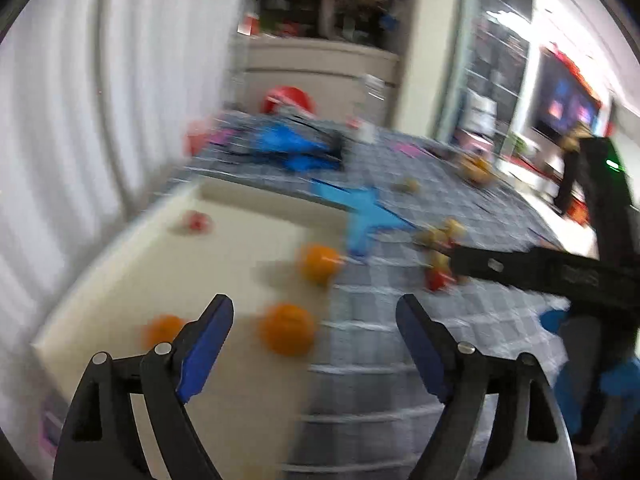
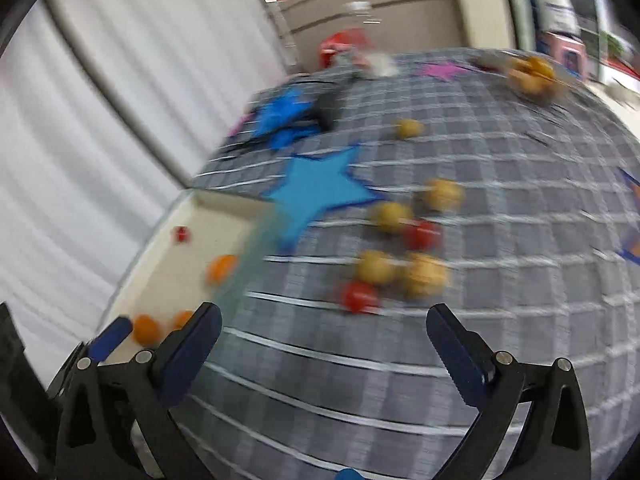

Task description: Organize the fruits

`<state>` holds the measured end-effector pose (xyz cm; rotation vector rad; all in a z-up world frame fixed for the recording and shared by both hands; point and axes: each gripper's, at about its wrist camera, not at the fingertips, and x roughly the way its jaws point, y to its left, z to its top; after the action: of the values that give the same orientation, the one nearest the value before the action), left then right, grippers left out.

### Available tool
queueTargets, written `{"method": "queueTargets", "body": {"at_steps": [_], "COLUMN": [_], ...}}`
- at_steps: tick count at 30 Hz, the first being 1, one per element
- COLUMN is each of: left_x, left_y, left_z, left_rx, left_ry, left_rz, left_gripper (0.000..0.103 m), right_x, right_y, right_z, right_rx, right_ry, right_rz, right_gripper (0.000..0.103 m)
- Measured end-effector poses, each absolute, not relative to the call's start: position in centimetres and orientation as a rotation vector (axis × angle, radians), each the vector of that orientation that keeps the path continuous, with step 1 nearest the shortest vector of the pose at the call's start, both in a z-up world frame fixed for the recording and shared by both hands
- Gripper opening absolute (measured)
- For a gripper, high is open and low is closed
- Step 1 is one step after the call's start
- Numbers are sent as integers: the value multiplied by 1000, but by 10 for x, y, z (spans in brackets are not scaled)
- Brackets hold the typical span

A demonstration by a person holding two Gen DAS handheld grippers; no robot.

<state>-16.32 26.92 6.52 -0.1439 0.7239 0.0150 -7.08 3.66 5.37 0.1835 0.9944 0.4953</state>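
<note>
Both views are blurred. My left gripper [image 1: 316,312] is open above the edge of a cream tray [image 1: 120,280]; nothing is between its fingers. Three oranges [image 1: 286,330] and a small red fruit [image 1: 196,222] lie on the tray. To the right, on the grey checked cloth [image 2: 500,240], my right gripper [image 2: 324,320] is open and empty just short of a loose cluster of yellow fruits [image 2: 376,266] and red fruits [image 2: 358,296]. A lone yellow fruit [image 2: 408,128] lies farther back. The right gripper's black finger [image 1: 500,266] reaches toward that cluster in the left wrist view.
A blue star [image 2: 320,192] lies on the cloth beside the tray, with more stars behind it. A bowl of yellow fruits [image 2: 532,74] sits at the far right. A red object [image 2: 344,46] stands at the back. A white curtain [image 1: 60,140] hangs on the left.
</note>
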Motion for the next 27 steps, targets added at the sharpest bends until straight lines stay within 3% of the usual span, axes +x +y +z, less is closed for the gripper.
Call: {"method": "queueTargets", "body": {"at_steps": [8, 18, 27], "left_x": [-135, -125, -123], "left_y": [184, 173, 171], "left_z": [28, 6, 3], "left_rx": [-4, -7, -1], "left_ry": [832, 887, 912], "left_rz": [-46, -42, -36], "left_gripper": [86, 87, 102], "right_x": [-66, -82, -80], "right_y": [-60, -86, -79], "right_z": [32, 15, 8], "right_rx": [150, 54, -19], "right_ry": [1007, 922, 940], "right_rz": [221, 132, 105], "right_gripper": [103, 103, 103]}}
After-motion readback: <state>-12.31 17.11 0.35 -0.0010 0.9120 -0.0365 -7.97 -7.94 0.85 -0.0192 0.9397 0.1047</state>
